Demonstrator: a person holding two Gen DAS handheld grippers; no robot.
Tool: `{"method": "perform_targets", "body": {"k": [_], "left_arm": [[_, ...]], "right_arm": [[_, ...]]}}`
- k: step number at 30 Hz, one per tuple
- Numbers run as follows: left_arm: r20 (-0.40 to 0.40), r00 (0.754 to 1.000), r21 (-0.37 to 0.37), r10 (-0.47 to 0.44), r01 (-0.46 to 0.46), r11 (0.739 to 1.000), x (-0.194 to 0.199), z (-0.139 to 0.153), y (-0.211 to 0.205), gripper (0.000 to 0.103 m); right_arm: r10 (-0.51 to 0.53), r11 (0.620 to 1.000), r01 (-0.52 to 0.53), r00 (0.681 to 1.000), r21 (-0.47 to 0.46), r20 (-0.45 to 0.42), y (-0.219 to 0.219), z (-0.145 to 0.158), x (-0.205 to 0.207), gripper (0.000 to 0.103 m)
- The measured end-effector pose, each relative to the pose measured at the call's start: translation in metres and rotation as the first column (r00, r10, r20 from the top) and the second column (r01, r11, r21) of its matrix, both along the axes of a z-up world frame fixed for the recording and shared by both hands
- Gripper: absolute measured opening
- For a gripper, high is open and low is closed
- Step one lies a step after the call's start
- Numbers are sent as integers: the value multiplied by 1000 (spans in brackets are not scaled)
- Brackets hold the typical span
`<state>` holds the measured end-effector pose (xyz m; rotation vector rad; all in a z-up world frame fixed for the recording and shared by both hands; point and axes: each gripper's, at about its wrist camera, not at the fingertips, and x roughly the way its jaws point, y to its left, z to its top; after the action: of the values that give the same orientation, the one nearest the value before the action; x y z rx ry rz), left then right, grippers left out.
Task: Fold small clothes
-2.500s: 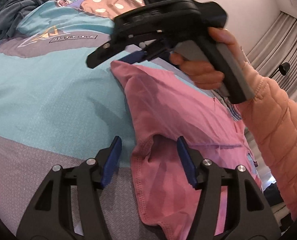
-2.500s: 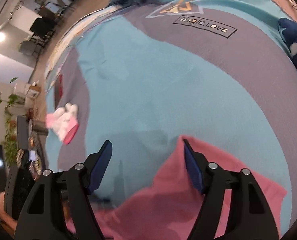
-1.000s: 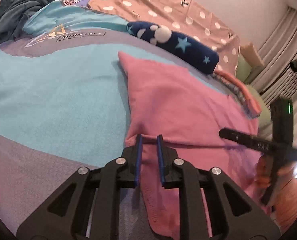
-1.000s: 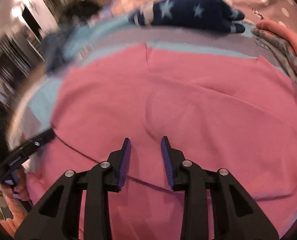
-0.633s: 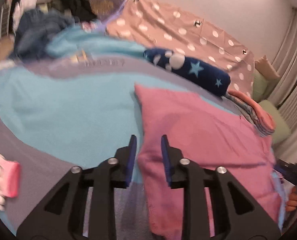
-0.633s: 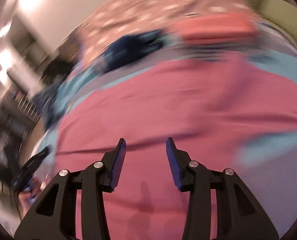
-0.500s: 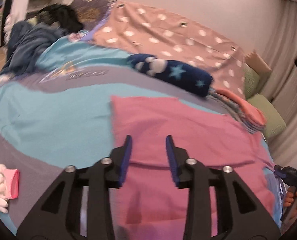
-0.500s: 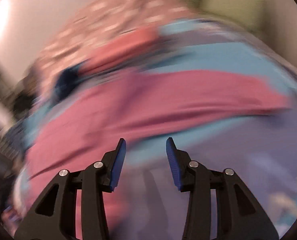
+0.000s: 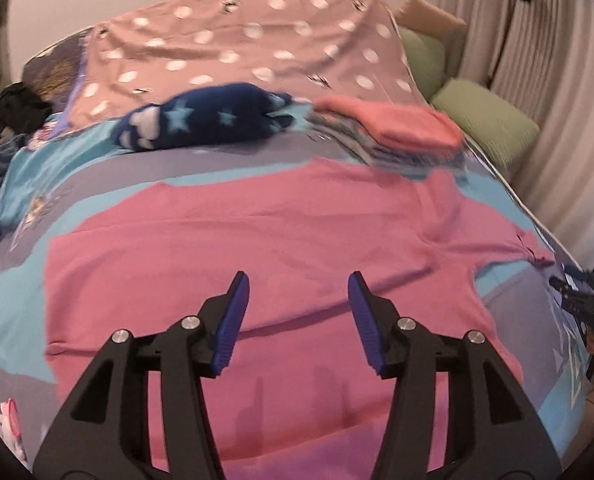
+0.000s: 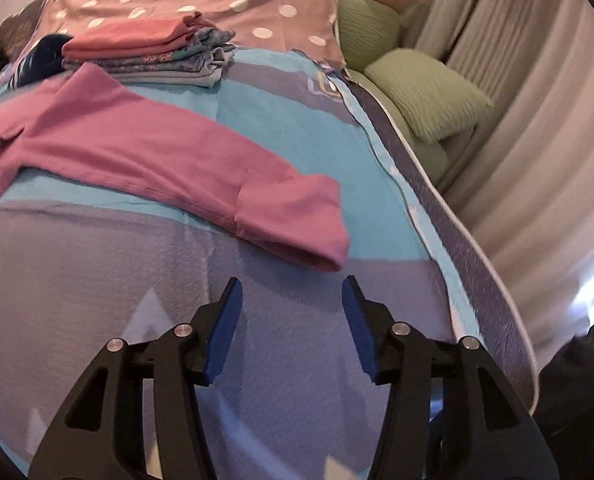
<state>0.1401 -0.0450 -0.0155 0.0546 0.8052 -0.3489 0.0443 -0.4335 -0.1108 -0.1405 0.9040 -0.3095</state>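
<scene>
The left gripper (image 9: 299, 312) hangs over the bed with its blue-padded fingers (image 9: 233, 318) spread wide, nothing between them and nothing touched; below it lies the pink garment (image 9: 265, 248), spread flat across the middle of the teal and grey bedspread (image 9: 13, 288), with a fold line running across the cloth just ahead of the fingertips. The right gripper (image 10: 292, 318) is likewise wide apart and empty, poised over a bare grey band of the bedspread near the bed's right edge; the cuffed end of the garment's long sleeve (image 10: 297, 216) lies just ahead of its fingertips, not between them and not touching them. From the left wrist view the right gripper shows small at the far right edge of the bed, beside the sleeve. Toward the head of the bed, past the garment, sit a navy roll with pale stars (image 9: 209, 120) and, to its right, a stack of folded clothes (image 10: 153, 56) topped by a coral piece; the pink garment's shoulder reaches close to that stack. Behind them lies a mauve polka-dot cover (image 9: 237, 48), and green pillows (image 10: 425, 96) lie off the bed's right edge by pale curtains (image 10: 537, 128). A small pink and white item (image 9: 11, 426) lies at the bed's near left corner. The bedspread carries pale printed shapes, but no writing is legible.
</scene>
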Motion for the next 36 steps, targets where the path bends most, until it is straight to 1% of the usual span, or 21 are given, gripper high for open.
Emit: {"method": "perform_targets", "body": {"k": [2, 6, 7, 8, 9, 10, 12, 13, 14, 16, 17, 18, 19, 20, 21, 23, 25, 27, 30, 33, 36], "left_arm": [[-24, 999, -9, -27, 26, 1000, 2, -6, -20, 54], [-53, 997, -4, -53, 53, 999, 5, -17, -42, 56], [-60, 997, 0, -54, 54, 999, 7, -20, -46, 56], [-69, 996, 2, -52, 53, 999, 9, -23, -48, 56], [-74, 996, 2, -50, 50, 999, 10, -25, -49, 56], [-79, 996, 3, -45, 45, 999, 12, -27, -49, 56], [-90, 996, -3, -27, 26, 1000, 16, -31, -43, 56], [-95, 995, -6, -15, 14, 1000, 19, -33, -40, 56], [-98, 995, -8, -7, 6, 1000, 21, -34, -36, 56], [-102, 995, -14, 13, -15, 1000, 25, -36, -27, 56], [-106, 994, -17, 25, -27, 999, 27, -36, -23, 56], [-109, 993, -27, 34, -37, 999, 28, -37, -18, 56], [-111, 993, -39, 40, -44, 998, 28, -36, -14, 56], [-111, 993, -48, 42, -48, 998, 27, -35, -9, 56], [-108, 993, -60, 44, -51, 997, 25, -34, -4, 56], [-101, 994, -72, 44, -52, 996, 21, -31, 5, 56], [-97, 994, -82, 54, -62, 995, 19, -28, 18, 56], [-96, 993, -92, 69, -78, 993, 18, -26, 30, 56], [-92, 991, -122, 95, -106, 987, 15, -22, 52, 56], [-72, 992, -155, 108, -118, 981, 8, -16, 76, 56], [-57, 992, -206, 111, -121, 971, 2, -13, 98, 57]], "right_arm": [[19, 999, -19, 1000, -28, 0, -2, -1, 6, 52], [94, 992, -95, 995, -88, -19, 1, -9, 26, 52], [111, 987, -113, 994, -112, -24, 2, -9, 28, 42], [121, 985, -123, 992, -119, -26, 3, -9, 31, 15], [117, 988, -120, 993, -102, -29, 0, -8, 33, 0], [95, 993, -97, 995, -70, -20, -5, -5, 35, 1], [36, 998, -38, 998, 41, 42, -19, 7, 34, 1], [5, 993, -14, 997, 116, 77, -26, 15, 31, 1], [-25, 975, -3, 992, 222, 127, -35, 26, 26, 1], [-51, 935, -20, 981, 355, 189, -42, 42, 21, 1], [-63, 901, -41, 973, 432, 224, -44, 51, 18, 1], [-66, 882, -55, 969, 468, 239, -45, 56, 17, 1], [-67, 849, -83, 963, 522, 260, -44, 65, 17, 1], [-66, 832, -95, 961, 546, 268, -42, 69, 17, 1], [-63, 805, -114, 959, 582, 276, -39, 74, 17, 1], [-38, 783, -147, 959, 604, 282, -26, 85, 18, 1], [-3, 778, -179, 957, 602, 289, -7, 95, 23, 1], [32, 753, -223, 952, 619, 304, 13, 103, 29, 1], [95, 704, -296, 940, 646, 327, 50, 117, 47, 1], [164, 658, -360, 925, 661, 342, 95, 133, 68, 1], [228, 607, -428, 901, 670, 369, 147, 151, 89, 1]]}}
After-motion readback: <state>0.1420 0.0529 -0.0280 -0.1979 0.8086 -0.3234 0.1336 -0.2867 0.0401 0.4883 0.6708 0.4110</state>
